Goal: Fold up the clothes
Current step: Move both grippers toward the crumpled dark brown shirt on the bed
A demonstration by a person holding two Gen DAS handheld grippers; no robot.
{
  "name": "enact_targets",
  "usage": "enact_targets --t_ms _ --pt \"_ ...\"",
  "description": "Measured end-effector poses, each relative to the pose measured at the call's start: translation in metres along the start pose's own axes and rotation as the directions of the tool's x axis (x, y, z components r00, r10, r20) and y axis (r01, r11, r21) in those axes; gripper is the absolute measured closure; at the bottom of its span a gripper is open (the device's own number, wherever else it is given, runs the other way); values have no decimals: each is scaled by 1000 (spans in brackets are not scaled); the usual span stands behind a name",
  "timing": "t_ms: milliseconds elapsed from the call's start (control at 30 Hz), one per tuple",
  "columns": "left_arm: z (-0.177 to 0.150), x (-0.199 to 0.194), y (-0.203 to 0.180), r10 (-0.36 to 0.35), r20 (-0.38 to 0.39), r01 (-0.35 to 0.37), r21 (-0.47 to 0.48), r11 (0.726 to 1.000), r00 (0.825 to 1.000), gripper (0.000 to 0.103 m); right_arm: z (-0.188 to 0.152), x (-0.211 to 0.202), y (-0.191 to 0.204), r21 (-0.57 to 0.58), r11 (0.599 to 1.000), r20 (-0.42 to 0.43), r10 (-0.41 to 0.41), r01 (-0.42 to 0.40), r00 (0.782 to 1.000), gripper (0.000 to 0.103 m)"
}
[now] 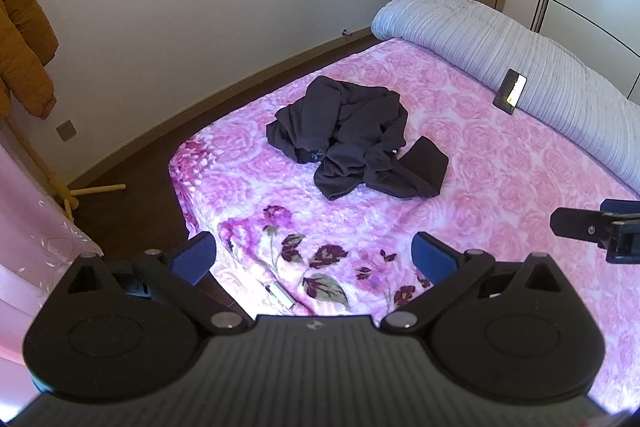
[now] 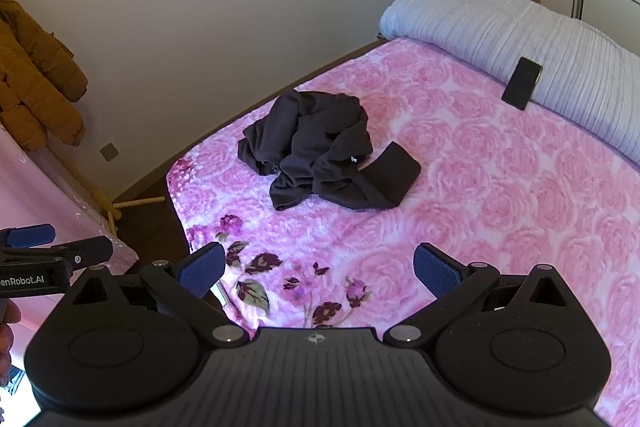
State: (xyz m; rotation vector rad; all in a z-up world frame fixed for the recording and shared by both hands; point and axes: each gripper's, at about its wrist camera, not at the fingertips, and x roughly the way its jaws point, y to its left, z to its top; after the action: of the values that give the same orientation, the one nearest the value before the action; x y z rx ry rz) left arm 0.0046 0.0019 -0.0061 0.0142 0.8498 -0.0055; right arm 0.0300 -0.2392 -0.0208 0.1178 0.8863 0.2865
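Note:
A dark, crumpled garment (image 1: 352,139) lies in a heap on the pink rose-patterned bed cover (image 1: 500,187); it also shows in the right wrist view (image 2: 320,159). My left gripper (image 1: 314,259) is open and empty, held above the near edge of the bed, well short of the garment. My right gripper (image 2: 320,269) is open and empty, also above the near part of the bed cover (image 2: 500,207). The right gripper shows at the right edge of the left wrist view (image 1: 592,227). The left gripper shows at the left edge of the right wrist view (image 2: 48,251).
A rolled grey-white quilt (image 1: 500,47) lies along the far side of the bed, with a phone (image 1: 510,91) leaning on it. An orange coat (image 1: 20,39) hangs on a wooden stand at the left. Dark floor and a white wall lie beyond the bed's left edge.

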Motion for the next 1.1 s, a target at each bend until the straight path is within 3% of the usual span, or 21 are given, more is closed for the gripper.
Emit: enact_targets --t_ms 1100 --pt "-6 6 29 8 -27 -9 -39 999 1000 1 4 19 21 -20 1000 -36 12 -13 999 0"
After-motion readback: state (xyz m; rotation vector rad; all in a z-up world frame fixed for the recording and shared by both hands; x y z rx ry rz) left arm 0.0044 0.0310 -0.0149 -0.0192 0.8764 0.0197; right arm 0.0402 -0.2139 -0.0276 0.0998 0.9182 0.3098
